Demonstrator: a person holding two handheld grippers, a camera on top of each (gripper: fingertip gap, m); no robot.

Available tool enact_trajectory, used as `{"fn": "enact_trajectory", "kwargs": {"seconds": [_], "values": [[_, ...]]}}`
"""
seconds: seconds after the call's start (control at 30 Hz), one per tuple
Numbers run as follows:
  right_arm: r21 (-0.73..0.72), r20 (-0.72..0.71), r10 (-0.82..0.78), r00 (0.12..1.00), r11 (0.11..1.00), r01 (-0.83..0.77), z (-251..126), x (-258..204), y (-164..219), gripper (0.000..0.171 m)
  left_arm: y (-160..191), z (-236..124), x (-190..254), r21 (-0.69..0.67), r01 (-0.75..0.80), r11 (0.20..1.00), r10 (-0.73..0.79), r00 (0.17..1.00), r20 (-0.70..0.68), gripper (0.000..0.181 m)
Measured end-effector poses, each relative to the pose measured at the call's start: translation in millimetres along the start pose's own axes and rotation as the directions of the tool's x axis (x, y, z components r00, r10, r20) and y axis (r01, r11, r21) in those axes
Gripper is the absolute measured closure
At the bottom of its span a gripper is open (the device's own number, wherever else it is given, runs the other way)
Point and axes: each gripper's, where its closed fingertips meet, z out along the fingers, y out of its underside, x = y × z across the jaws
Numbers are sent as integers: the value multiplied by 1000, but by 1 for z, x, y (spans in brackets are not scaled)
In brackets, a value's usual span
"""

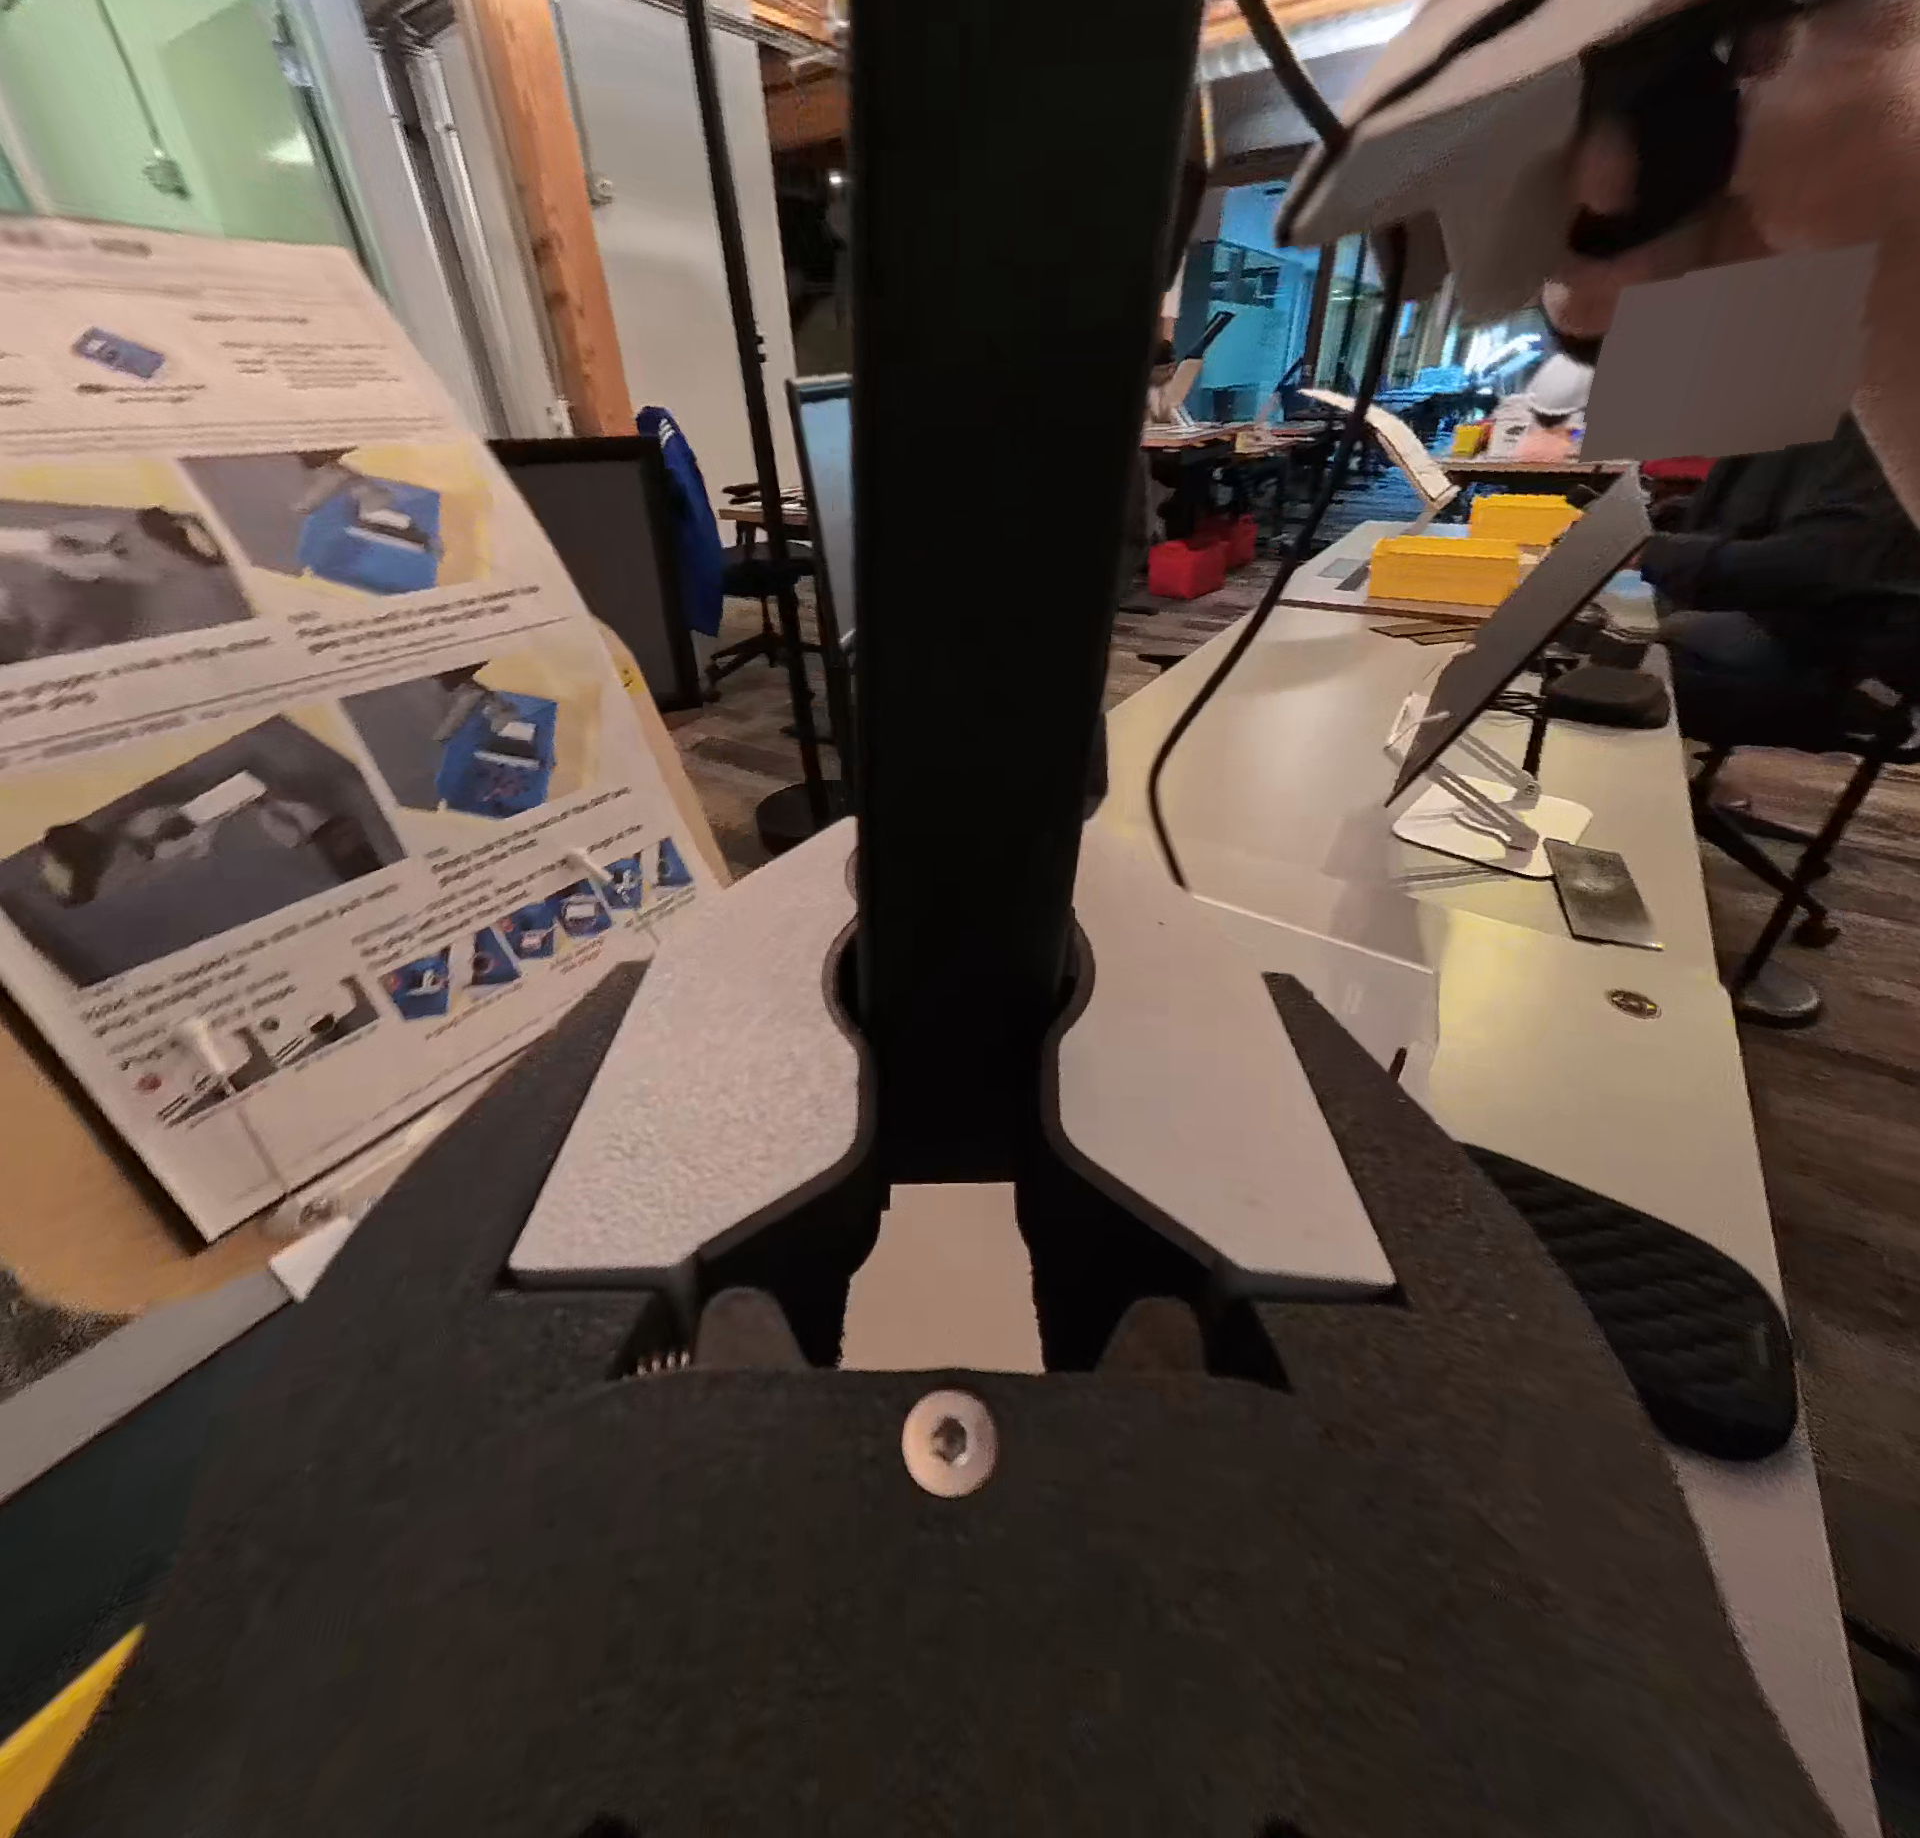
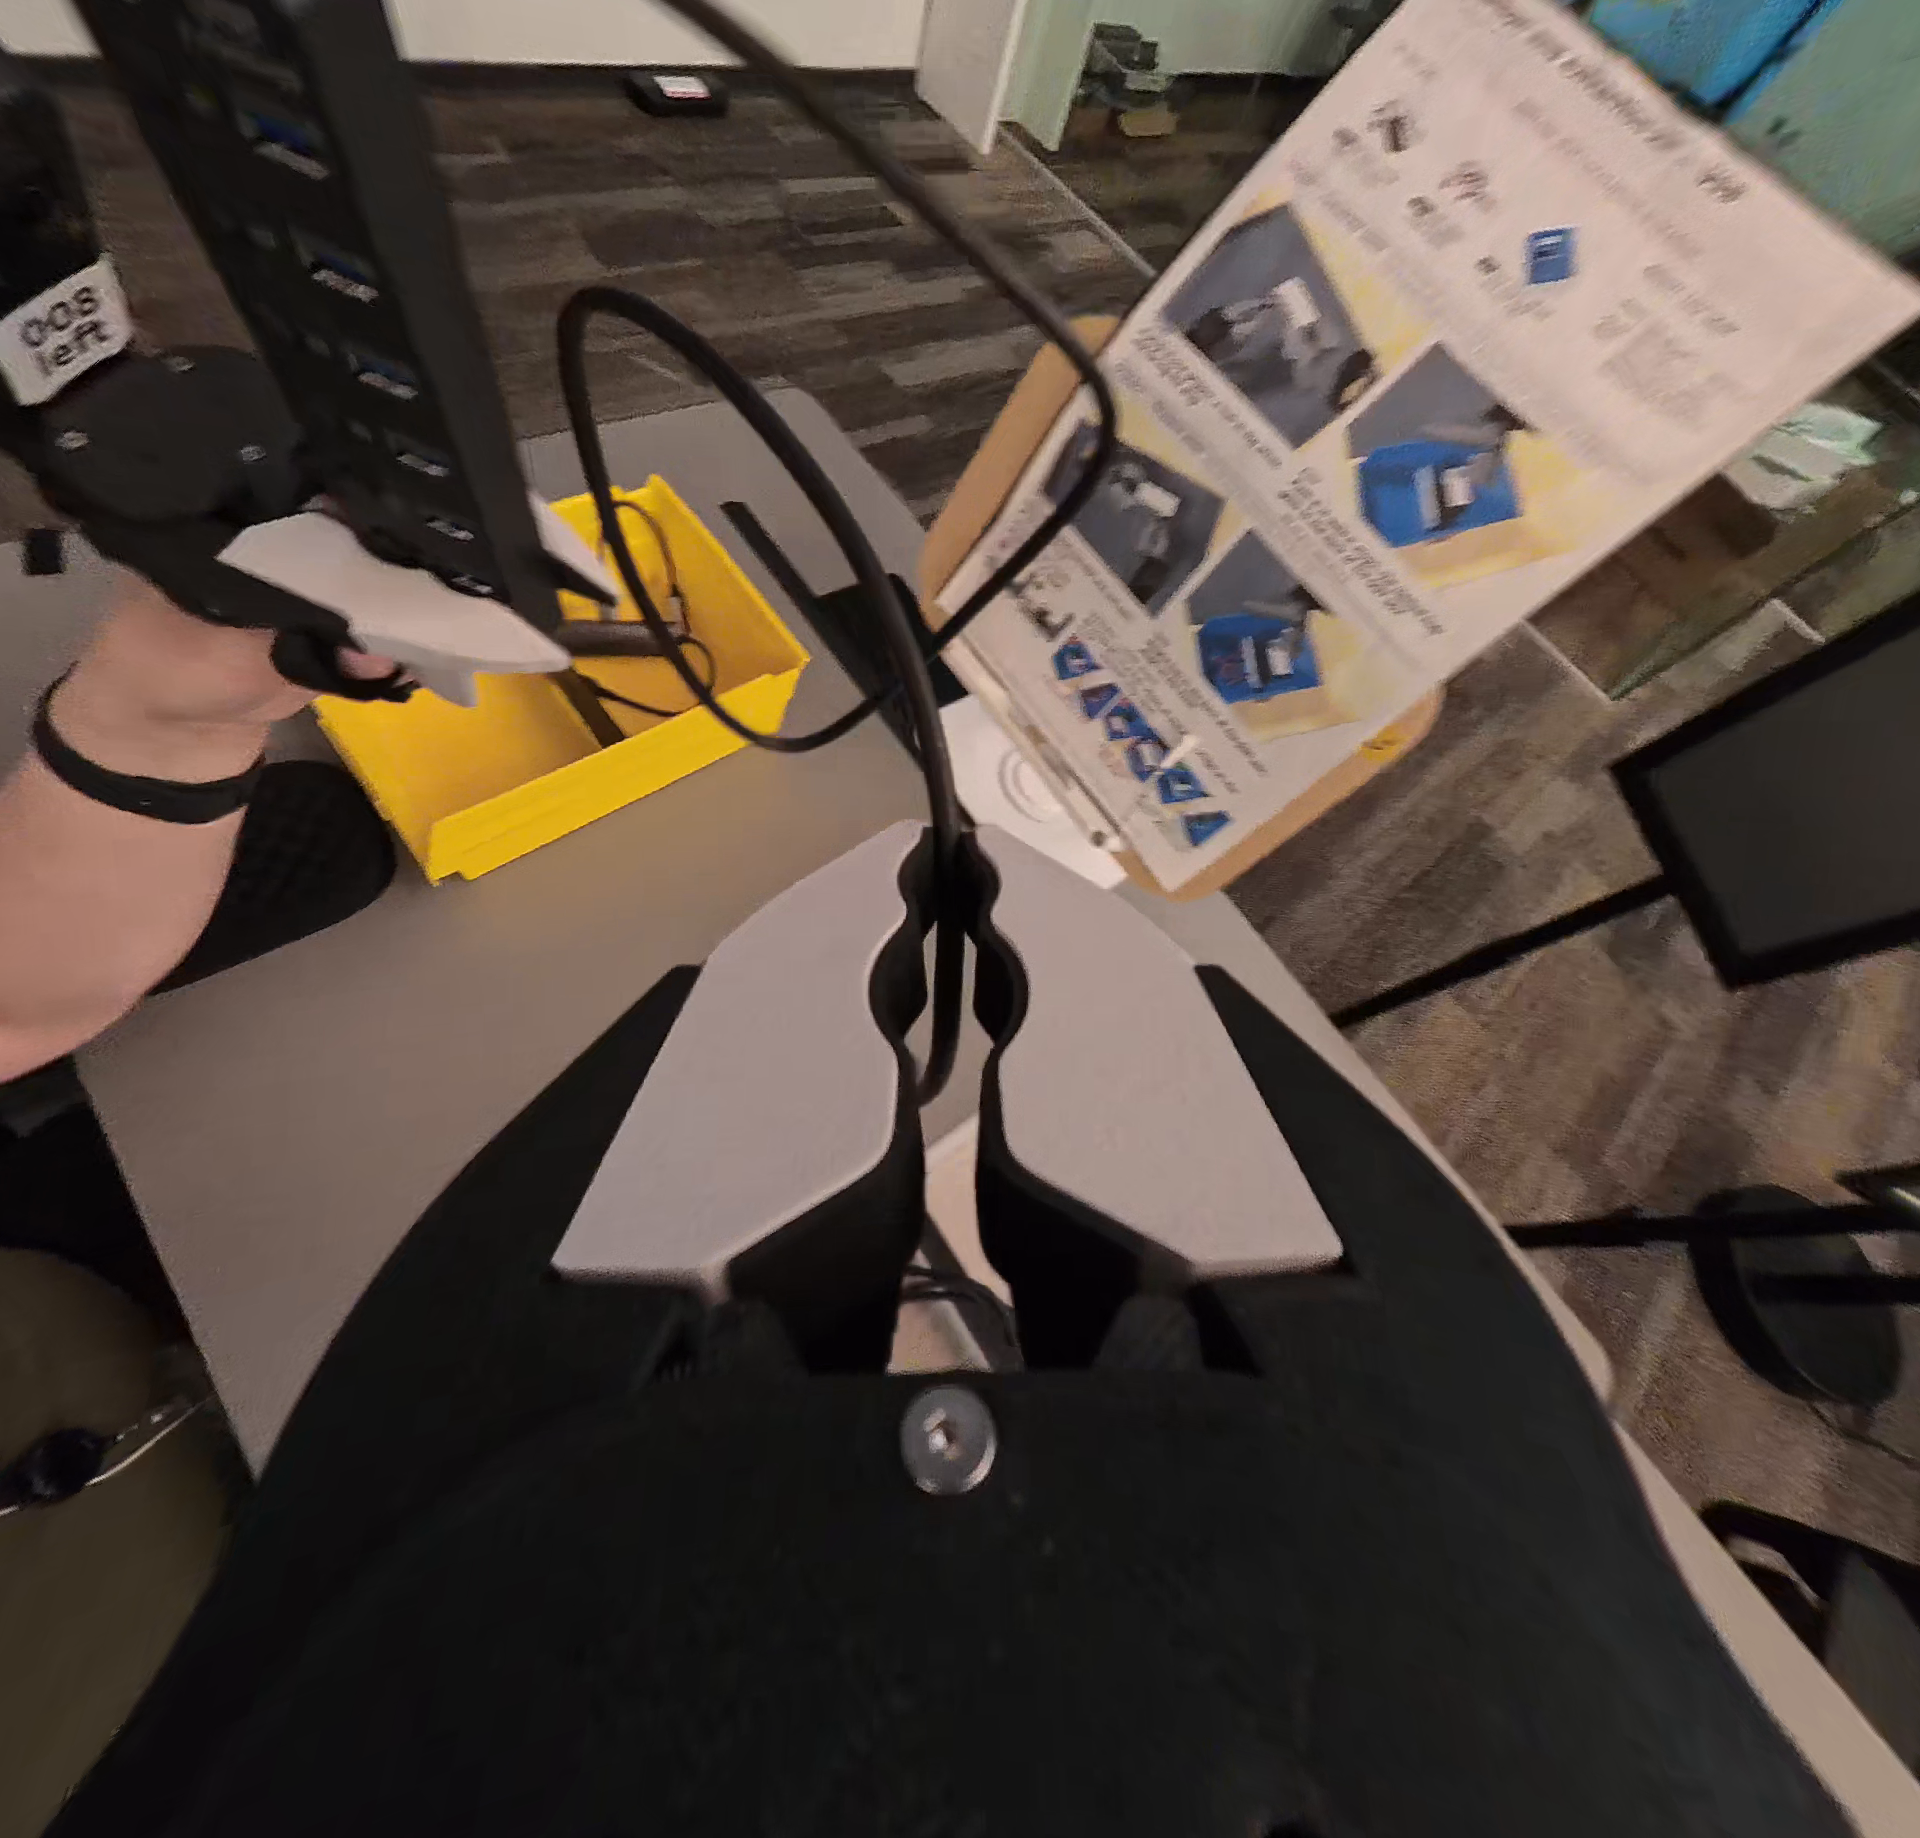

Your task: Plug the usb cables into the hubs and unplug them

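Left gripper (image 1: 961,978): jaws clamping black hub (image 1: 987,438), long axis running straight out along fingers, raised over table (image 1: 1507,1061). Right gripper (image 2: 951,874): jaws pinching black usb cable (image 2: 914,625) mid-length, looping up-left toward hub (image 2: 312,230). Right wrist view alone showing hub's port face, yellow bin (image 2: 540,749); plug end not locatable.

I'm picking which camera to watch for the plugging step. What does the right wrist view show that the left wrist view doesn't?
Only the right wrist view shows the hub's port face, the yellow bin, and the right gripper shut on the black cable.

Only the left wrist view shows the hub's plain back up close between the left gripper's fingers, and the desk stretching away.

Both show the hub, the cable, and the instruction sheet.
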Motion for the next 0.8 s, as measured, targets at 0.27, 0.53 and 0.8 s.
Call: {"fn": "enact_trajectory", "kwargs": {"seconds": [0.27, 0.53, 0.8], "values": [[54, 10, 150, 989, 987, -150, -43, 66, -22, 167, -31, 32, 13, -33, -70, 997, 68, 996, -56, 155], [-56, 312, 140, 940, 990, -129, -18, -10, 1, 167, -35, 35, 31, -7, -42, 999, 41, 988, -146, 155], [36, 441, 124, 889, 987, -155, -14, -70, -8, 167, -31, 3, 24, 39, -7, 999, 11, 994, -110, 155]]}}
